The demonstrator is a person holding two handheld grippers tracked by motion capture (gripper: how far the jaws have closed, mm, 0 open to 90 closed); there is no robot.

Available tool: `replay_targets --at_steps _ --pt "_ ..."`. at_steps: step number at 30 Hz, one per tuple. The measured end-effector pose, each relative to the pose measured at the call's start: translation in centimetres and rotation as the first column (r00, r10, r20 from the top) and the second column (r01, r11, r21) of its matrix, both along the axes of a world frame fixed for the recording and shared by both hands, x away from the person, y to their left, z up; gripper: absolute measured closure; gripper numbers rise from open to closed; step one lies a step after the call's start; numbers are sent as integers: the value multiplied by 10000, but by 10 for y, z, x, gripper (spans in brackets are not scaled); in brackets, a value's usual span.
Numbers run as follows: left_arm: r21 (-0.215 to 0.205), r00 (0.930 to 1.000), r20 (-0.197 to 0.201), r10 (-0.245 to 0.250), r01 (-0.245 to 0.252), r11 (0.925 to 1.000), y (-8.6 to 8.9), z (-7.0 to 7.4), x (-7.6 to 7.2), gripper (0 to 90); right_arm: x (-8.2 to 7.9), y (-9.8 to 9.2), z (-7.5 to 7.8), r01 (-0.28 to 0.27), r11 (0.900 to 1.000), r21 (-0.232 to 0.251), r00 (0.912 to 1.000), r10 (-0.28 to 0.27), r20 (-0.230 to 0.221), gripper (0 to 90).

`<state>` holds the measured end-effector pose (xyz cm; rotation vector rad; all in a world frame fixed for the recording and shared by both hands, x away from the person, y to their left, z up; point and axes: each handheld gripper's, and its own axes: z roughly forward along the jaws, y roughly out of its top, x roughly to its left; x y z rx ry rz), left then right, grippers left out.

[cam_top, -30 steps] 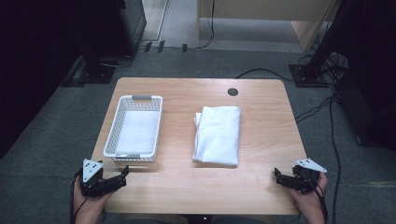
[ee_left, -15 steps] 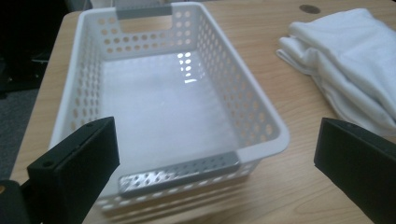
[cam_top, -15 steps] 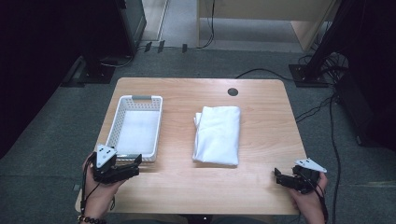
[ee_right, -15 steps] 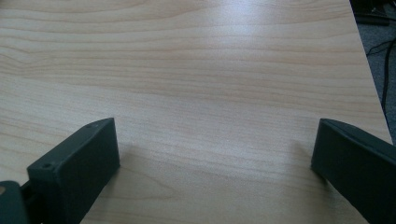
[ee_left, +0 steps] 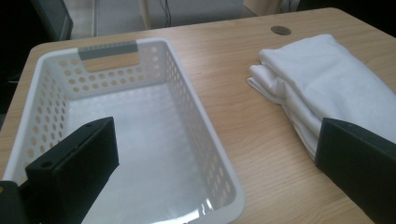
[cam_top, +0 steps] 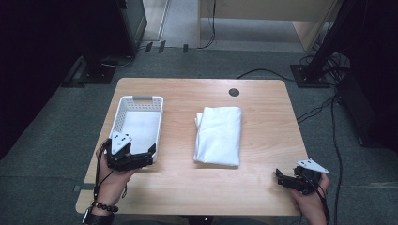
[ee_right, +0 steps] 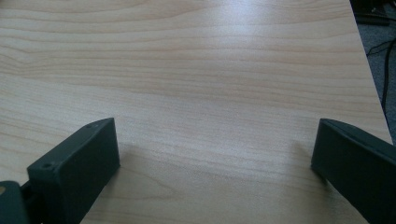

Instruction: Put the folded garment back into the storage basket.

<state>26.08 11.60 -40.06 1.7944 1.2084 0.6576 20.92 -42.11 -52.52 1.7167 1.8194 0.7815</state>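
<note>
You stand at a light wooden counter [cam_top: 263,117] with a round dark cable hole [cam_top: 234,92] near its far edge. Grey carpet [cam_top: 56,126] surrounds it, black cables [cam_top: 328,117] trail at right, and pale wooden furniture [cam_top: 263,18] stands beyond.

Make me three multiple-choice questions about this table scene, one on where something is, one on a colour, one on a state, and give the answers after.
1. Where does the folded towel lie?
A. inside the basket
B. on the table, to the right of the basket
C. on the floor

2. What colour is the basket?
A. white
B. blue
C. black

3. How do the jaws of the left gripper stand?
A. shut on the towel
B. shut on the basket rim
C. open, holding nothing

Answers:
1 B, the high view shows bare wood of the table between towel and basket.
2 A, its perforated walls are white, with a grey handle.
3 C, the left gripper view shows both jaws wide apart with nothing between them.
</note>
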Motion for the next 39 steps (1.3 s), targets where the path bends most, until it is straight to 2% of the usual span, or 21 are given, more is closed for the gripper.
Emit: replay_targets --at_steps 5,9,16,17,18,27,33,39 --pt "-99 9999 55 -135 136 9999 -14 4 7 0 0 0 0 -1 10000 0 10000 1 1 0" --pt "-8 9997 19 -254 254 9997 -25 6 11 0 0 0 0 -1 10000 1 10000 1 2 0" --pt "-103 9968 73 -793 794 9968 -59 12 20 0 0 0 0 -28 10000 10 10000 28 3 0" --pt "-103 9968 73 -793 794 9968 -59 12 20 0 0 0 0 -33 10000 9 10000 33 3 0" --pt "-64 9954 67 -952 953 9954 -68 12 22 0 0 0 0 -34 10000 10 10000 34 1 0" --pt "-50 9885 -123 -1508 1507 9886 -102 8 30 0 0 1 0 -57 10000 31 10000 57 -9 0" --pt "-43 9864 -244 -1625 1624 9867 -118 5 36 0 0 1 0 -92 10000 31 10000 92 -9 0" --pt "-38 9843 -175 -1755 1754 9845 -133 0 41 0 0 1 0 -89 10000 34 10000 89 -12 0"
